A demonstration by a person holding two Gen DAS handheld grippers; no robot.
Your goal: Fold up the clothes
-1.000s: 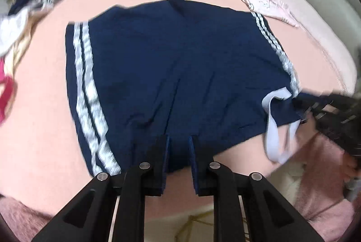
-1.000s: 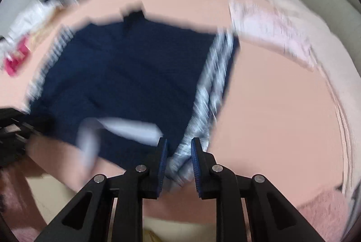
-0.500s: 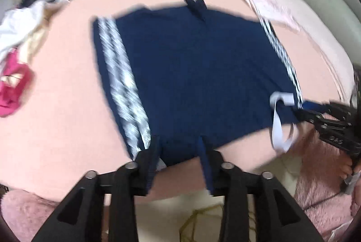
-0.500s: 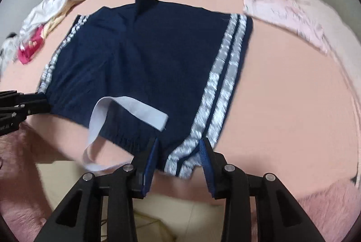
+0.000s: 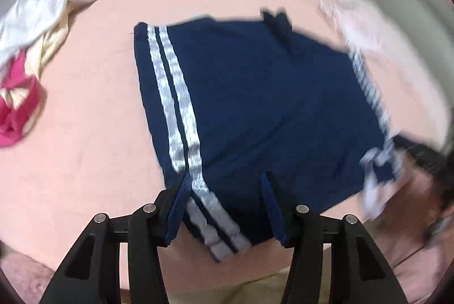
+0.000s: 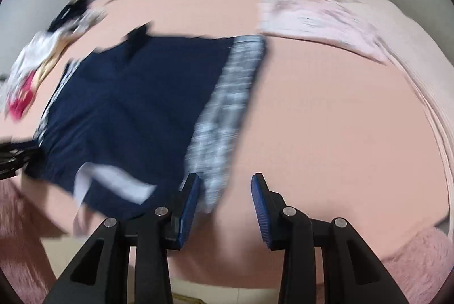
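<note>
Navy shorts (image 5: 255, 111) with silver side stripes lie spread flat on the pink bed (image 5: 85, 162). The left tongs (image 5: 224, 185) stand open over the shorts' near hem beside one stripe. The right tongs (image 6: 225, 189) are open too, at the other striped edge, nothing between them. A heap of clothes (image 5: 31, 48) lies well apart.

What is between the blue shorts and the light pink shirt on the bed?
Only bare peach bedsheet lies between the navy shorts and the pale pink garment. The right wrist view shows it, though blurred.
</note>
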